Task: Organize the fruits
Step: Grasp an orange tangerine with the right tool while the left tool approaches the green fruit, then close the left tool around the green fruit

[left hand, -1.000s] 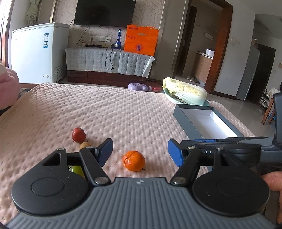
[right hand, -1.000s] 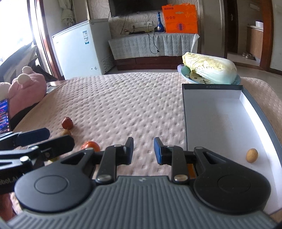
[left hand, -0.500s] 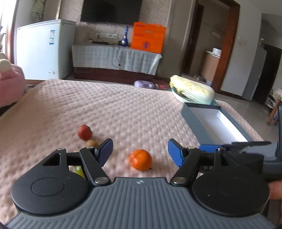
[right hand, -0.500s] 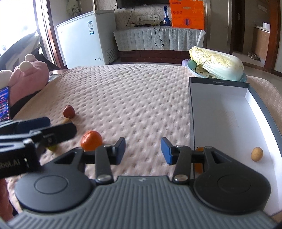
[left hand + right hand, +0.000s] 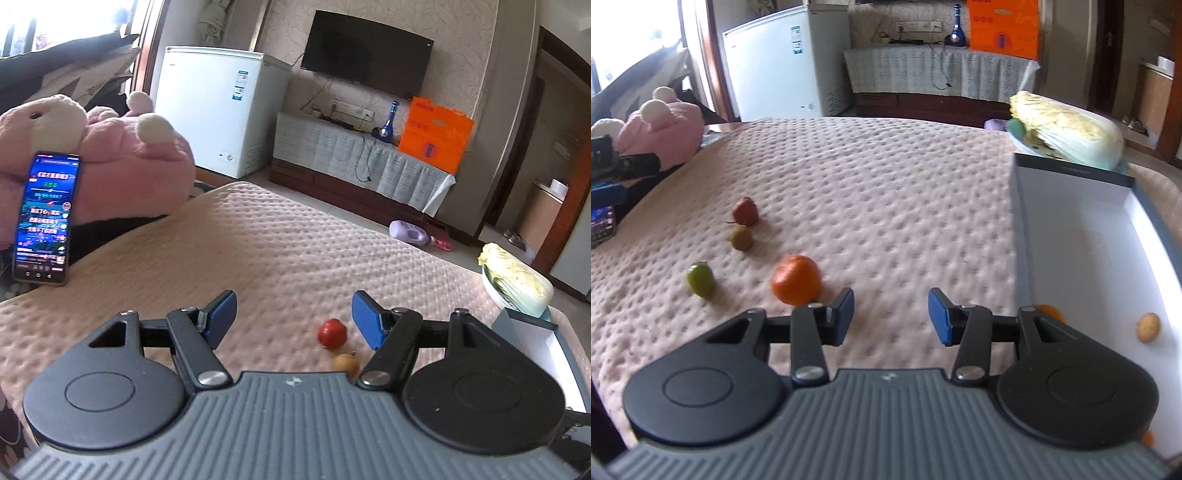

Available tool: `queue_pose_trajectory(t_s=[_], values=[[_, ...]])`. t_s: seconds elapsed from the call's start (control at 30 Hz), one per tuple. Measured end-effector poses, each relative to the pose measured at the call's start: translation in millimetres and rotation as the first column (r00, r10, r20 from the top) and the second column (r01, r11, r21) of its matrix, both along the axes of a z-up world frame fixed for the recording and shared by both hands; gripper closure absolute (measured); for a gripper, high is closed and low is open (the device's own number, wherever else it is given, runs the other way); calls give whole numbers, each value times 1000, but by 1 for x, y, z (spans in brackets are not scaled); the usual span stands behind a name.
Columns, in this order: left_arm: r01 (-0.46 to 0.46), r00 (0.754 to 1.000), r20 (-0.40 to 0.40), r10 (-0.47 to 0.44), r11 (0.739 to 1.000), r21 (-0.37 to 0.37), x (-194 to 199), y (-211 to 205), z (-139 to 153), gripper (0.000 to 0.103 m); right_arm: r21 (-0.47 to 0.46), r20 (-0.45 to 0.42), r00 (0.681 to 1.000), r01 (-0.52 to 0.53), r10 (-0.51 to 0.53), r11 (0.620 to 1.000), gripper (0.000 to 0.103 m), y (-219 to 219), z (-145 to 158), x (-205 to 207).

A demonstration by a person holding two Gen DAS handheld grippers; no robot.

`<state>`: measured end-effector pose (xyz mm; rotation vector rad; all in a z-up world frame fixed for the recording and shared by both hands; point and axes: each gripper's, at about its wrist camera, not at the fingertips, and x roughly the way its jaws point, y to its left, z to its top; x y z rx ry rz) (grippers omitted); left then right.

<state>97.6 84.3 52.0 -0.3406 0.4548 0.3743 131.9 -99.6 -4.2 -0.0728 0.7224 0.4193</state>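
Left gripper (image 5: 293, 315) jaws spread, empty, above pink-covered bench (image 5: 280, 254); red fruit (image 5: 332, 333) and small brown fruit (image 5: 346, 363) just beside its right finger. Right gripper (image 5: 891, 314) jaws spread, empty. Orange (image 5: 796, 280) just beside its left finger, green fruit (image 5: 700, 279) further left. Box (image 5: 1089, 236) at right holds small tan fruit (image 5: 1148, 326).

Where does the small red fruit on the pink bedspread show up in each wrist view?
Left wrist: the small red fruit lies low and right of centre, just left of the right blue fingertip, with a tan fruit below it.
Right wrist: the same fruit lies left of centre, farthest of the loose fruits, with the tan fruit just in front.
Shared landmark: the napa cabbage beside the grey box.
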Motion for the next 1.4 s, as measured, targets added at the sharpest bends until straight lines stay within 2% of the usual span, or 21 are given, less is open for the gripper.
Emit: queue_pose_trajectory(t_s=[0.3,0.43,0.67,0.77,0.93,1.17,1.23,1.4], values=[[3,1000,-12,-3,1000,-15,-2,11,-3,29,8,1,992,-123,123,992,56,36,-3,-7],[12,1000,-27,-13,999,-42,1,14,-8,29,15,1,993,-122,122,992,56,45,-5,-4],[55,998,-37,-56,998,-25,3,3,-10,29,4,-4,992,-129,129,992,56,63,-10,-1],[72,996,-48,-73,997,-20,4,0,-13,28,-3,3,995,-102,102,995,56,64,-11,4],[86,994,-59,-87,996,-11,5,-4,-15,27,40,-30,996,-84,85,996,57,63,-15,13],[122,989,-81,-120,992,18,9,-11,-20,27,28,-5,996,-92,93,995,55,69,-17,14],[136,987,-92,-133,990,29,11,-12,-23,27,30,-1,994,-105,105,994,62,69,-17,14],[168,980,-120,-160,984,57,10,-13,-33,27,17,-4,993,-121,121,992,63,65,-14,10]])
